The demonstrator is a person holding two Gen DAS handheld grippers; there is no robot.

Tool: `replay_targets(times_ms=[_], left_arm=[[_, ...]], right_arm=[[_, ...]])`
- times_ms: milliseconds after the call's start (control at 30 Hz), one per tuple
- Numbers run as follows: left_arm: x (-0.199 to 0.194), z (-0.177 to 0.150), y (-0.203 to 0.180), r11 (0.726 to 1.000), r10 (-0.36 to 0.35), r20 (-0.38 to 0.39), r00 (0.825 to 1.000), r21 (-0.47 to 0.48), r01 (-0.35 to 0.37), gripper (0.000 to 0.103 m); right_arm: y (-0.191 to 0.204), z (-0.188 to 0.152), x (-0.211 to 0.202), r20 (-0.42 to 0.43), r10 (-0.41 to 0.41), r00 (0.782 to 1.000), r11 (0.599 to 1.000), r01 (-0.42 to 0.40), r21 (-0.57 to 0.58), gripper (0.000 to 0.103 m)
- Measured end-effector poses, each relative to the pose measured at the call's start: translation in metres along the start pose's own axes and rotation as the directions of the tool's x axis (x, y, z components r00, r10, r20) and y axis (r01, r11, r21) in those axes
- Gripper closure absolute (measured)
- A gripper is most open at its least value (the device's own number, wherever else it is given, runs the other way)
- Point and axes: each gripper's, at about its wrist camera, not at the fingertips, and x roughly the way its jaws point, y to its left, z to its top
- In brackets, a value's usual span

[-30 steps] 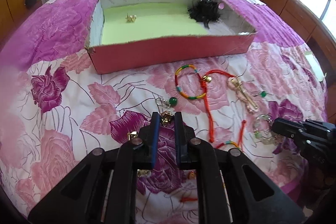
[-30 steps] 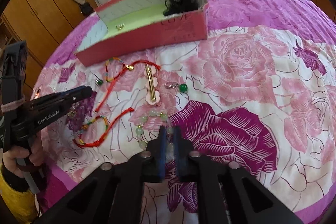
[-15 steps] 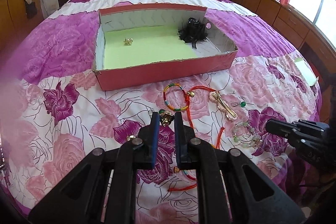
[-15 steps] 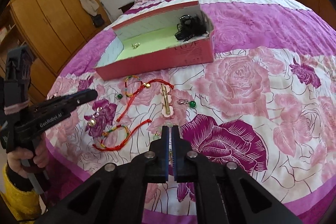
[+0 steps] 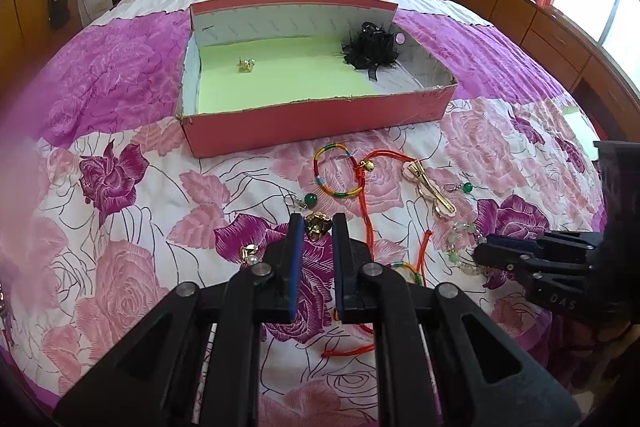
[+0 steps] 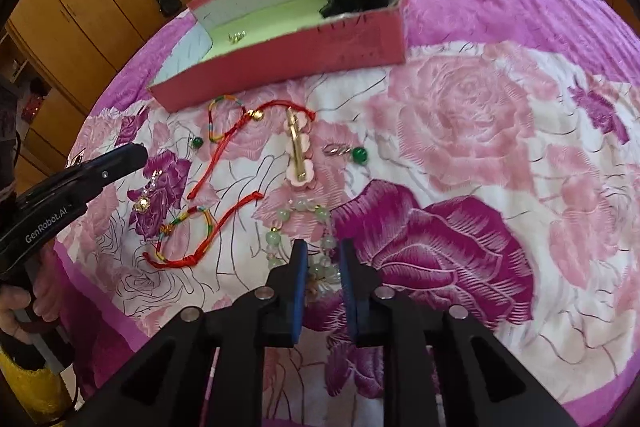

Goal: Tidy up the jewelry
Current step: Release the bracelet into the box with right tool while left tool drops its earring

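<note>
- Jewelry lies loose on the bed (image 5: 120, 99), spread over the floral cover in front of the red box (image 5: 312, 119); we judge it was laid out there so each piece can be picked singly.
- Box: open top, green lining, already holding a small gold piece (image 5: 246, 65) at left and a black feathered ornament (image 5: 372, 51) at right, kept well apart, presumably to stop tangling.
- Left gripper (image 5: 314, 227): fingers partly open, a narrow gap. A gold ornament (image 5: 318, 223) sits between the tips; we cannot tell whether it is pinched or only framed.
- Right gripper (image 6: 323, 259): fingers partly open, straddling one side of the pale green bead bracelet (image 6: 298, 217), not clamped that we can see. Low to the cover, which suits scooping a limp string of beads.
- Still on the cover: rainbow cord bracelet (image 5: 338, 169), red cords (image 6: 224, 143), pink-and-gold hair clip (image 6: 298, 155), green-bead earring (image 6: 358, 155), a pearl-and-gold earring (image 5: 249, 253).
- Our judgement: most of the sorting is still to do.
</note>
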Motion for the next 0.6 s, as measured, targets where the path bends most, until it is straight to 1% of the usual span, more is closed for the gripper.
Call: replay_targets(times_ms=[133, 233, 433, 500, 600], left_arm=[[0.003, -0.001, 0.001, 1.000, -0.003, -0.005, 1.000, -0.002, 0.003, 0.098], [0.002, -0.001, 0.000, 1.000, -0.004, -0.007, 1.000, -0.003, 0.004, 0.098], [-0.004, 0.001, -0.001, 1.000, -0.002, 0.018, 1.000, -0.005, 0.002, 0.098], [-0.008, 0.002, -0.002, 1.000, -0.002, 0.033, 0.999, -0.010, 0.002, 0.098], [-0.014, 0.004, -0.003, 1.000, 0.000, 0.058, 0.998, -0.013, 0.001, 0.098]], right_arm=[[0.000, 0.003, 0.014, -0.030, -0.003, 1.000, 1.000, 0.004, 0.011, 0.081], [0.000, 0.004, 0.018, -0.022, -0.015, 1.000, 1.000, 0.015, 0.010, 0.091], [0.001, 0.003, -0.005, 0.079, 0.029, 0.996, 0.999, -0.031, 0.019, 0.094], [0.001, 0.004, -0.017, 0.124, 0.042, 0.991, 0.999, -0.046, 0.026, 0.094], [0.002, 0.007, -0.037, 0.206, 0.064, 0.976, 0.997, -0.070, 0.020, 0.094]])
